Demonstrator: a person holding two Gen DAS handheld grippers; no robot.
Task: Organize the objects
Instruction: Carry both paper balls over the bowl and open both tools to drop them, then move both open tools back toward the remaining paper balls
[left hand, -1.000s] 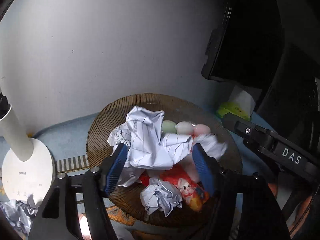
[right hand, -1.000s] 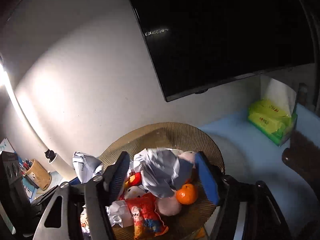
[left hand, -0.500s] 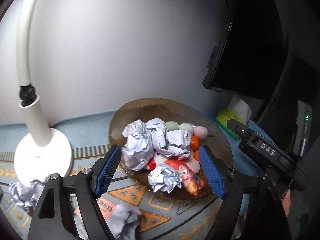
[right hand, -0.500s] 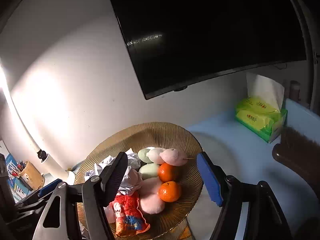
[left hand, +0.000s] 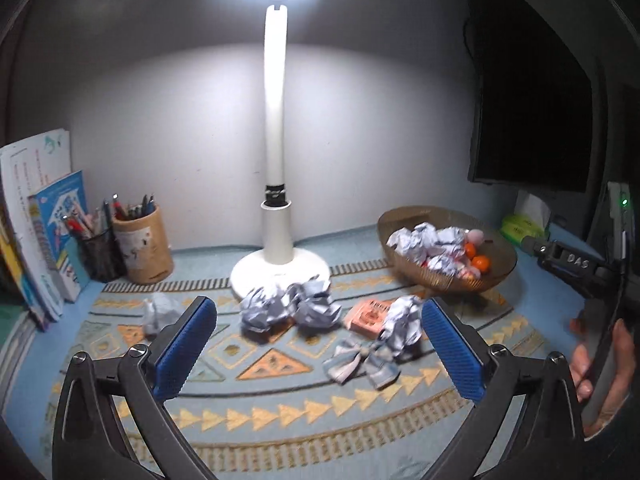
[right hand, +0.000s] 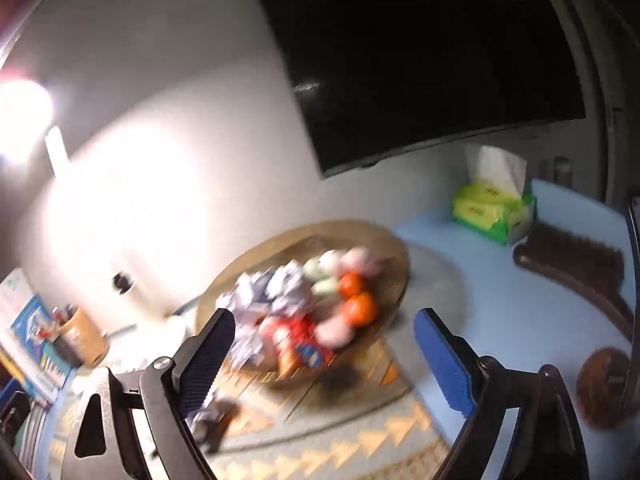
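A brown woven basket [left hand: 496, 276] at the right holds crumpled paper balls [left hand: 420, 240], oranges [left hand: 480, 262] and snacks; it also shows blurred in the right wrist view [right hand: 384, 240]. Several crumpled paper balls [left hand: 288, 308] lie on the patterned mat [left hand: 280, 408] by the lamp base, one [left hand: 404, 324] beside an orange packet [left hand: 370, 316], one [left hand: 160, 312] at the left. A crumpled grey bow-like scrap [left hand: 360, 360] lies nearer. My left gripper [left hand: 316, 348] is open and empty, well back from the papers. My right gripper [right hand: 324, 356] is open and empty, in front of the basket.
A white desk lamp [left hand: 276, 200] stands at the middle back. Pen holders [left hand: 140, 240] and books [left hand: 40, 232] are at the left. A dark monitor [right hand: 420, 60], a green tissue pack [right hand: 492, 212] and a brown brush [right hand: 576, 264] are at the right.
Both grippers let go of paper balls into the basket and drew back. The left one has pulled far back and left, so the lamp and mat now show.
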